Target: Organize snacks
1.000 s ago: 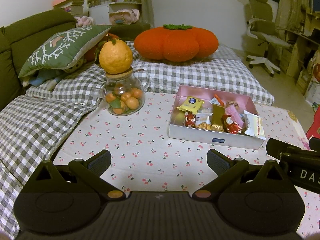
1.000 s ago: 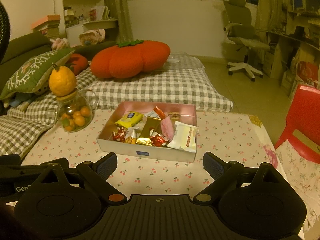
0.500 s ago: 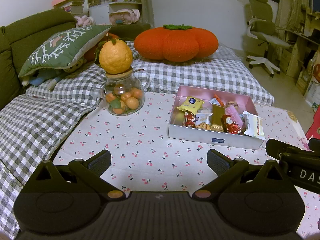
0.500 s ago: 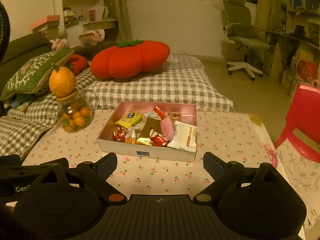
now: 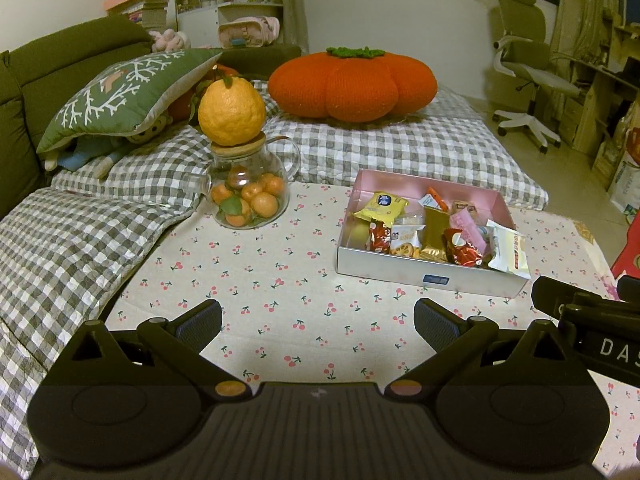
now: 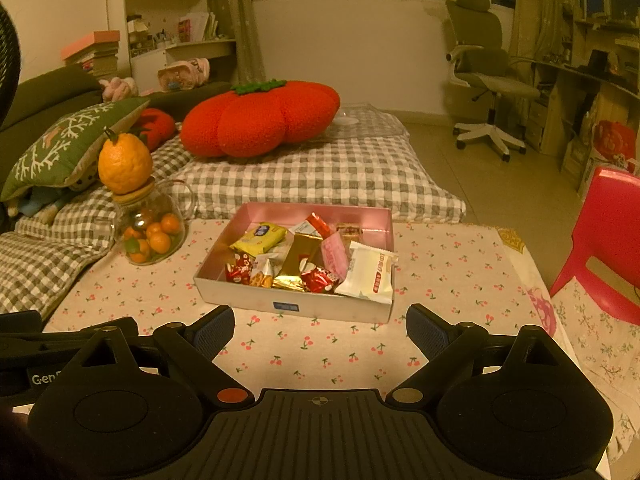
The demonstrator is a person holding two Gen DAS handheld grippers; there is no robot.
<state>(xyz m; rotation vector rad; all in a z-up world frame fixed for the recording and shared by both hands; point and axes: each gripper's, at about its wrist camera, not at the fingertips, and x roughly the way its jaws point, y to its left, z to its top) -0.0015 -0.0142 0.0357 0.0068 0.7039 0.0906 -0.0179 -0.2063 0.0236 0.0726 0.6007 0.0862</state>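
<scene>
Left wrist view: left gripper (image 5: 318,322) low in frame, jaws spread wide, nothing between them, hovering over the cherry-print cloth (image 5: 280,280). Box (image 5: 430,276) sits right of centre on the cloth, pink inside, grey front wall with a small blue label. Snacks fill it in a loose heap: yellow pack (image 5: 380,205) at the back left, gold pack (image 5: 435,236) in the middle, red pack (image 5: 460,246) beside it, white pack (image 5: 509,249) leaning over the right front corner. Glass jar (image 5: 249,190) of small oranges stands left of the box, well apart from it, with 1 big orange (image 5: 232,111) on its lid. Pumpkin cushion (image 5: 352,84) upper centre on the checked mattress (image 5: 400,152); green pillow (image 5: 128,96) upper left. Part of the right gripper shows at the right edge. Right wrist view: right gripper (image 6: 320,330) also released, jaws wide, empty, just short of the box (image 6: 296,304) front wall. Same snacks inside: yellow pack (image 6: 258,237) back left, white pack (image 6: 370,276) front right. Jar (image 6: 150,234) at left, pumpkin cushion (image 6: 260,118) behind, red chair (image 6: 604,236) at right edge, office chair (image 6: 486,80) upper right.
</scene>
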